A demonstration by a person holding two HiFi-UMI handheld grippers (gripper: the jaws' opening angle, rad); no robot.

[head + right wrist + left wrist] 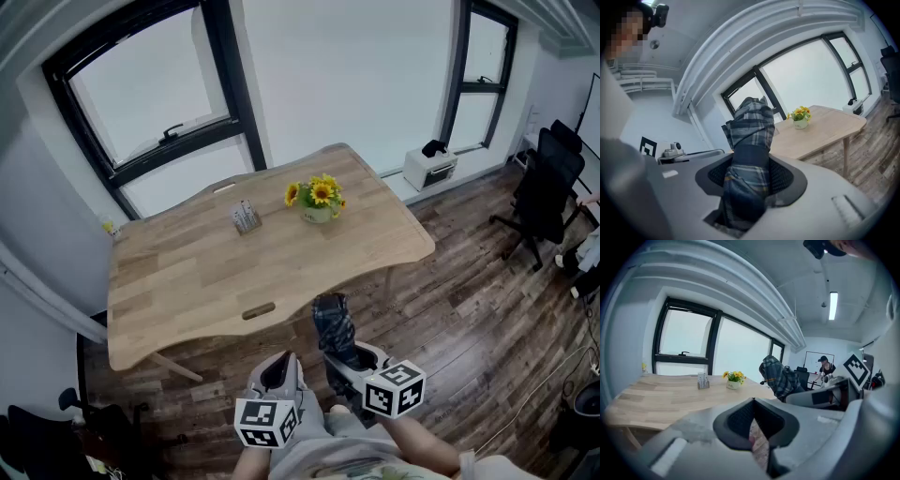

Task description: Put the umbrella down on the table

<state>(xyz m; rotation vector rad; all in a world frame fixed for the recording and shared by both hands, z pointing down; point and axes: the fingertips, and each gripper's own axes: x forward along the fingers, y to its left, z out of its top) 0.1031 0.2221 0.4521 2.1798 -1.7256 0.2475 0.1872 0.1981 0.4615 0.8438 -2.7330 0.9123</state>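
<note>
The folded plaid umbrella (749,154) is clamped between the jaws of the right gripper (752,177). It sticks out forward over the wood floor (450,319), just off the near edge of the table (206,281), not touching it. The left gripper (754,422) sits beside it, jaws together and empty. Sunflowers (319,199) and a small holder (247,217) stand far back on the table.
</note>
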